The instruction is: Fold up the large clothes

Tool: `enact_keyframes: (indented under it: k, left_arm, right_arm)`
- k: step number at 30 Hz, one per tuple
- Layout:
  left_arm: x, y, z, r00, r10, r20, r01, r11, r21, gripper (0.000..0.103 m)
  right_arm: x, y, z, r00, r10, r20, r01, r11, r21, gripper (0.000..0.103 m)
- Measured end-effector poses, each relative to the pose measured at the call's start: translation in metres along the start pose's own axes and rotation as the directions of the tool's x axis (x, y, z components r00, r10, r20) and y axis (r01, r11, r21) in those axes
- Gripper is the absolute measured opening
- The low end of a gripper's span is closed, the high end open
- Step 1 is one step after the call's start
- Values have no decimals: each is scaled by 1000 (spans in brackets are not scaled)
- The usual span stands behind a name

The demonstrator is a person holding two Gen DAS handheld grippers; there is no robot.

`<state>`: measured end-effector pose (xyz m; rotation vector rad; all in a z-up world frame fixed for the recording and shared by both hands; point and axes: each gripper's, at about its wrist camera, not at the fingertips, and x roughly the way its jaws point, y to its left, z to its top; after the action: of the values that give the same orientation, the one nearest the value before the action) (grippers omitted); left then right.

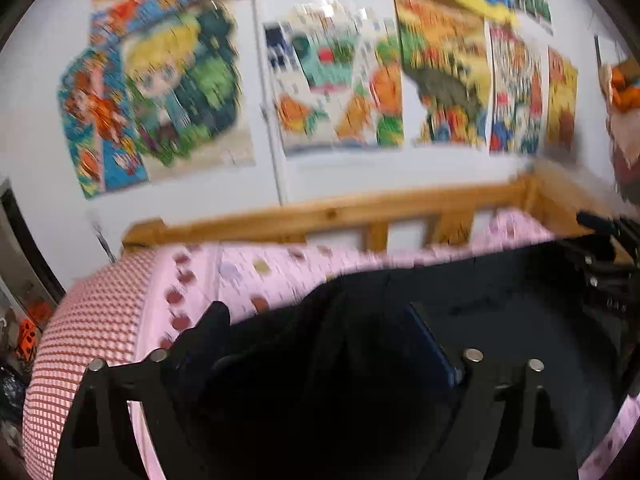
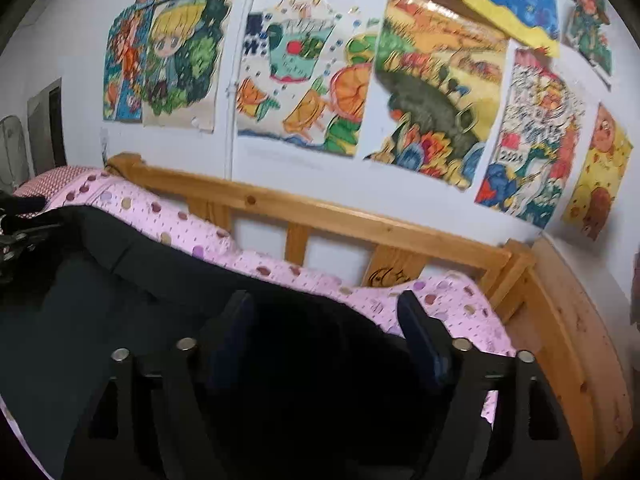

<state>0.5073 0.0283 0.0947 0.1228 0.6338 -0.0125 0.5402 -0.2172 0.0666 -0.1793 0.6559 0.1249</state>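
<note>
Drawings (image 2: 304,76) covered the wall above a wooden bed rail (image 2: 320,216). Below the rail, a dark garment (image 1: 440,312) lay on the pink dotted sheet (image 2: 192,232). Left gripper (image 1: 320,328) and right gripper (image 2: 326,312) both angled down over the garment, jaws spread, nothing pinched.

A large black cloth garment (image 2: 132,280) lay on the pink dotted bedsheet (image 2: 168,224), before the wooden bed rail (image 2: 320,212); colourful paper drawings (image 2: 304,76) hung on the wall above.
</note>
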Motion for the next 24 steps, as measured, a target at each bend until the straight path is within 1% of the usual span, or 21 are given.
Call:
enact_keyframes:
  k: [1,3,4,5,7,9,11,13,15,18,20,21,23,24]
  left_arm:
    - [-3,0,1,1000,-7,11,7,1000,-1,88]
    - [-11,1,2,1000,-10,28,10,1000,-5,88]
    - [-14,1,1,999,-10,33,10,1000,-3,88]
    - [-18,1,-2,999,-15,43,14,1000,8,88]
    - [-28,-1,-12,996,-33,78,31,999,31,90]
    - [-37,-2,-30,993,-68,102,65,997,29,93]
    - [-42,-3,-45,990,-104,98,102,995,21,93]
    - [-48,-5,-59,985,-152,86,151,988,17,94]
    - [-53,-11,-74,976,-205,72,203,979,31,94]
    - [-57,-25,-93,966,-255,37,250,963,105,94]
    - [-56,-39,-105,968,-250,33,239,951,198,94]
    - [-54,-44,-108,970,-242,29,229,946,228,94]
    - [-48,-50,-110,974,-224,17,213,946,244,94]
    - [-43,-50,-109,975,-223,10,215,948,233,94]
  right_arm:
    - [-6,-4,0,1000,-9,29,9,1000,18,74]
    - [-16,-14,-1,998,-13,60,9,998,59,76]
    - [-21,-20,-4,998,-10,63,4,996,86,80]
    - [-28,-26,-10,998,-1,59,-6,994,111,88]
    - [-41,-33,-26,998,31,51,-37,991,125,93]
    - [-55,-37,-44,999,40,36,-44,993,111,93]
    - [-72,-41,-61,998,28,55,-34,994,102,94]
    - [-84,-47,-72,997,42,64,-49,992,118,97]
    - [-92,-51,-84,993,100,65,-108,985,137,97]
    - [-88,-46,-100,981,190,33,-193,974,118,97]
    - [-81,-38,-110,969,248,-1,-247,965,83,97]
    - [-75,-35,-114,962,272,-24,-270,960,75,97]
    - [-61,-32,-119,948,310,-66,-305,949,82,97]
    - [-55,-31,-120,948,308,-78,-301,950,85,97]
